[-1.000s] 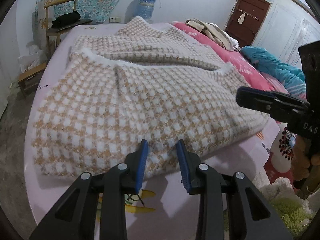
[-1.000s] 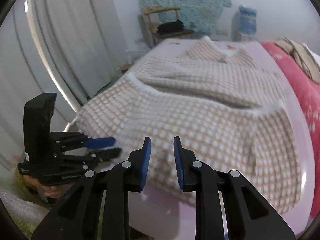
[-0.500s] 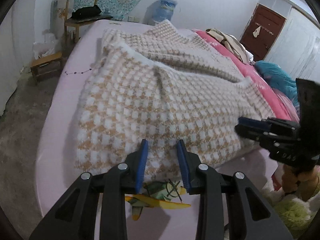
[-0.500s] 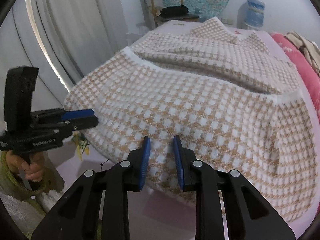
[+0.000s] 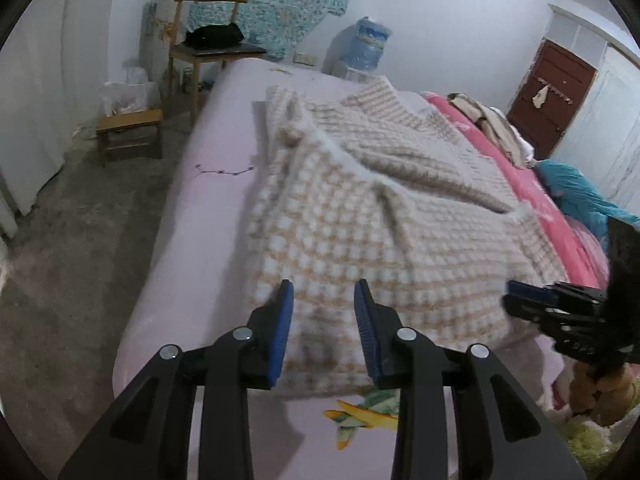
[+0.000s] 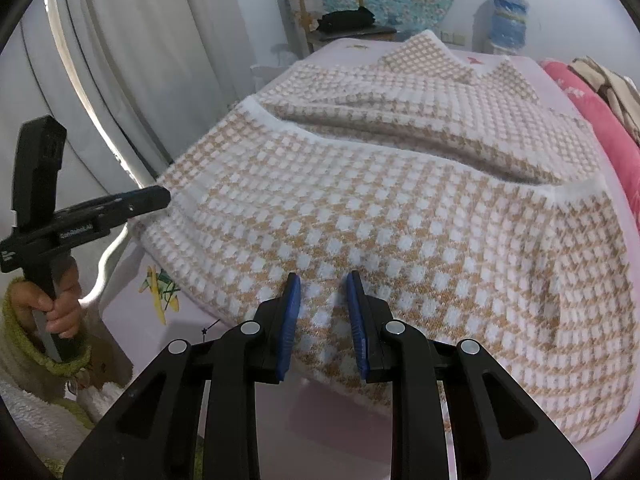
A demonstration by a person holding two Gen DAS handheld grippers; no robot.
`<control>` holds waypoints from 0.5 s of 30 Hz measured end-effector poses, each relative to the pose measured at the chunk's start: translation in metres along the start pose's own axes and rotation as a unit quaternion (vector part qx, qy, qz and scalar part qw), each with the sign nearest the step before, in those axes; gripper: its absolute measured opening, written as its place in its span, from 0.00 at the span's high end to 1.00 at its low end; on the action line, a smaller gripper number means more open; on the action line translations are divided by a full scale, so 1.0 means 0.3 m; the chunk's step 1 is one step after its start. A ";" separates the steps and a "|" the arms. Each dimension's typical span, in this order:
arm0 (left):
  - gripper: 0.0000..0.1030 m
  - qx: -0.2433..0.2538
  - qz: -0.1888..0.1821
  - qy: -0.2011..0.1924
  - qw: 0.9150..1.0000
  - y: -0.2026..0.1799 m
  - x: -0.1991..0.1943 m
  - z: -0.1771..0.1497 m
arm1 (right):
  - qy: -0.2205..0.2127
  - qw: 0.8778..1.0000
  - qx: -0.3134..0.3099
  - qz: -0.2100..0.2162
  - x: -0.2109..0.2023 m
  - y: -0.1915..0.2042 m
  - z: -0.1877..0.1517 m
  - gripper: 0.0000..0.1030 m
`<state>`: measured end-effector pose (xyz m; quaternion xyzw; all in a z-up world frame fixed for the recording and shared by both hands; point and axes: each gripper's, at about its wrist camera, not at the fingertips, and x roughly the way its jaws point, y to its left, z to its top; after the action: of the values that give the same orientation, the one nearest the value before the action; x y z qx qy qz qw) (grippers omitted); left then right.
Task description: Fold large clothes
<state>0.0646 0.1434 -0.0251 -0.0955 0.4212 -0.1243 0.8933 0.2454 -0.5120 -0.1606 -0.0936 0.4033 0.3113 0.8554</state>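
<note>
A large tan-and-white checked sweater [image 5: 380, 216] lies spread on the pink bed sheet [image 5: 208, 184], its hem toward me; it also shows in the right wrist view [image 6: 400, 200]. My left gripper [image 5: 323, 292] is open and empty, its tips over the hem near the sweater's left corner. My right gripper [image 6: 320, 284] is open and empty, its tips over the near hem. The right gripper also shows in the left wrist view [image 5: 560, 312] at the right edge. The left gripper shows in the right wrist view [image 6: 120, 204] beside the sweater's left corner.
A wooden chair [image 5: 208, 36] and a low stool [image 5: 128, 136] stand left of the bed. A water bottle [image 5: 368, 48] is at the back wall. A red quilt [image 5: 532, 184] with clothes lies on the right. Curtains [image 6: 140, 60] hang at the left.
Both grippers have moved closer to the sweater's near hem, and the left one has shifted toward its left corner. Both stay open and empty.
</note>
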 end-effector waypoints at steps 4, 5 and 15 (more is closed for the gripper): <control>0.70 0.004 0.012 0.009 1.000 0.000 0.001 0.002 | 0.000 1.000 0.004 0.007 -0.007 -0.003 0.002 0.77; 0.70 0.013 0.022 0.010 1.000 -0.016 -0.004 0.011 | -0.001 1.000 0.006 0.011 -0.013 -0.005 0.003 0.75; 0.53 -0.017 0.068 0.042 0.997 0.010 0.051 0.057 | -0.022 1.000 0.020 0.009 -0.061 -0.035 0.002 0.39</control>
<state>0.0876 0.1427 -0.0264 -0.0763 0.4660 -0.0601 0.8794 0.2434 -0.5284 -0.1476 -0.0660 0.3914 0.3129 0.8629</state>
